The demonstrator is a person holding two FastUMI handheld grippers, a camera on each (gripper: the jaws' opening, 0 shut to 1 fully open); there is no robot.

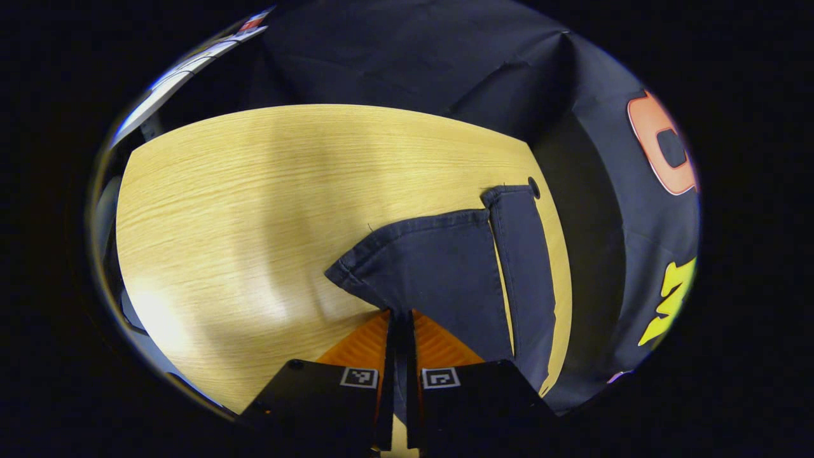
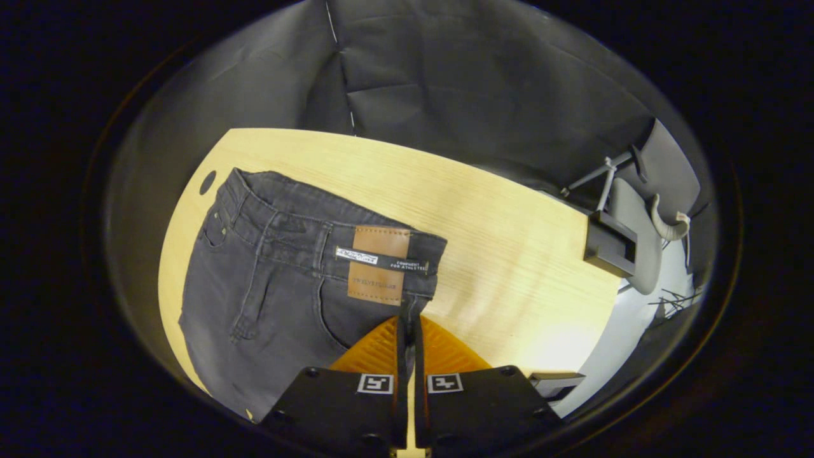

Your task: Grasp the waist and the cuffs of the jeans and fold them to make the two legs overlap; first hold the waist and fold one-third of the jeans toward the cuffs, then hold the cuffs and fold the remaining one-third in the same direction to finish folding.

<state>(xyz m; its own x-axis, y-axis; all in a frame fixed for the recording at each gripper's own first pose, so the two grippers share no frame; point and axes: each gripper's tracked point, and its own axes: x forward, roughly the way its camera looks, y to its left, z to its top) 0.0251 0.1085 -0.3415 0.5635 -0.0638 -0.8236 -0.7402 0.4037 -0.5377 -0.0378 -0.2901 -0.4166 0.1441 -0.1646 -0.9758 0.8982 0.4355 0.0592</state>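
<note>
Dark jeans lie on the pale wooden table point(image 1: 254, 191). In the left gripper view one leg's cuff end point(image 1: 439, 273) is raised off the table and its fabric runs down between the fingers of my left gripper point(image 1: 400, 315), which is shut on it. The other leg point(image 1: 524, 267) lies flat beside it, near the table's right edge. In the right gripper view the waist point(image 2: 267, 286) with its brown leather patch point(image 2: 379, 265) lies on the table point(image 2: 509, 254). My right gripper point(image 2: 407, 318) is shut on the waistband's near corner.
A round cable hole point(image 1: 533, 187) sits by the far cuff, and a round cable hole point(image 2: 207, 182) lies near the waist's far end. A black clamp point(image 2: 609, 245) grips the table's right edge, with a grey chair point(image 2: 636, 216) behind it. The booth's cloth wall encloses the table.
</note>
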